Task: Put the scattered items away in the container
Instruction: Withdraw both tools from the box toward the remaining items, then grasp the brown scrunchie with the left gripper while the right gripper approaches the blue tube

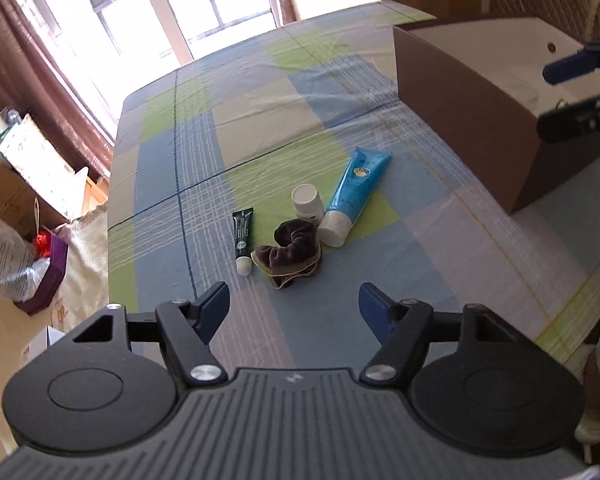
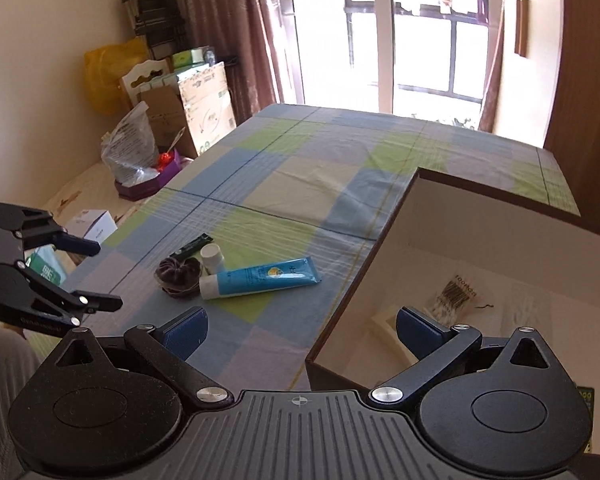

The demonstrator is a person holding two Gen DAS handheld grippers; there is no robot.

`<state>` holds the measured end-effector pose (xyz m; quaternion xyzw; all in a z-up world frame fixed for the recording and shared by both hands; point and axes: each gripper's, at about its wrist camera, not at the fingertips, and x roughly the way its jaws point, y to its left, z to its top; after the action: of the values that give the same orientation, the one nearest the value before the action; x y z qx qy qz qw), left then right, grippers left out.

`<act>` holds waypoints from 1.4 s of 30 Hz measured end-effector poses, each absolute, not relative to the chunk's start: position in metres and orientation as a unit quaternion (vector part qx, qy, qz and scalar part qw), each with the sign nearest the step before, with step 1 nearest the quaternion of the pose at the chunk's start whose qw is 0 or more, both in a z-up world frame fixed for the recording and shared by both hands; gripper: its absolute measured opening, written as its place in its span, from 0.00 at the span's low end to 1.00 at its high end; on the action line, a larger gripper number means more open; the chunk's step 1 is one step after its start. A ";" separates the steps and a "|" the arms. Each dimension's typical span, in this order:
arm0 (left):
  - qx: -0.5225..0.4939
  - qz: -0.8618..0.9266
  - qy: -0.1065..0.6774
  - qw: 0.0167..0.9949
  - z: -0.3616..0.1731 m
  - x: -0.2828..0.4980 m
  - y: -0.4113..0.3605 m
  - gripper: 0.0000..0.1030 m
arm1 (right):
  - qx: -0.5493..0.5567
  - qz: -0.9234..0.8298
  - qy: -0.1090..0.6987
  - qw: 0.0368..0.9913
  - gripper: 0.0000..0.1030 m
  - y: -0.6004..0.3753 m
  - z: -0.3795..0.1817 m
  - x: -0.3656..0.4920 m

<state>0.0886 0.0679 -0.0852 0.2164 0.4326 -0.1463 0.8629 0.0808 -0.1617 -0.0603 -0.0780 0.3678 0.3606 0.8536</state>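
Both grippers, left gripper (image 1: 294, 306) and right gripper (image 2: 302, 330), fingers wide apart, empty.

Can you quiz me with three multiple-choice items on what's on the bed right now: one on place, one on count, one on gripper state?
1. Where does the scrunchie lie?
A. Inside the box
B. Between the small dark tube and the blue tube
C. On the floor

2. How many loose items lie on the bedspread outside the box?
A. Two
B. Four
C. Six

3. How is the left gripper?
A. Open, holding nothing
B. Shut on the white bottle
C. Shut on the blue tube

Answers:
1 B: it sits between the dark tube and the blue tube.
2 B: the two tubes, the scrunchie and the white bottle.
3 A: its fingers stand wide apart with only bedspread between them.
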 end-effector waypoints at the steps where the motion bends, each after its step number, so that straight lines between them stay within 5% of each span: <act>1: 0.230 -0.155 0.433 0.858 -0.091 0.094 0.066 0.65 | -0.069 0.358 0.373 0.853 1.00 -0.162 -0.060 0.084; 11: 0.288 -0.226 0.437 0.822 -0.130 0.137 0.055 0.57 | -0.035 0.346 0.402 0.847 1.00 -0.174 -0.053 0.106; 21: 0.278 -0.263 0.467 0.797 -0.151 0.154 0.061 0.15 | -0.112 0.395 0.380 0.829 1.00 -0.169 -0.036 0.127; 36: 0.161 -0.194 0.527 0.812 -0.134 0.136 0.119 0.11 | -0.465 0.572 0.280 0.615 1.00 -0.043 -0.082 0.134; 38: 0.152 -0.185 0.531 0.813 -0.133 0.136 0.126 0.11 | -0.486 0.578 0.292 0.587 0.78 -0.029 -0.097 0.139; 42: 0.125 -0.173 0.536 0.817 -0.132 0.140 0.137 0.11 | -0.510 0.580 0.304 0.558 0.74 -0.005 -0.123 0.151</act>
<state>0.1397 0.1368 -0.1317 0.1248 0.5356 -0.1733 0.8170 0.1506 -0.0048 -0.1227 -0.5102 0.3035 0.5798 0.5580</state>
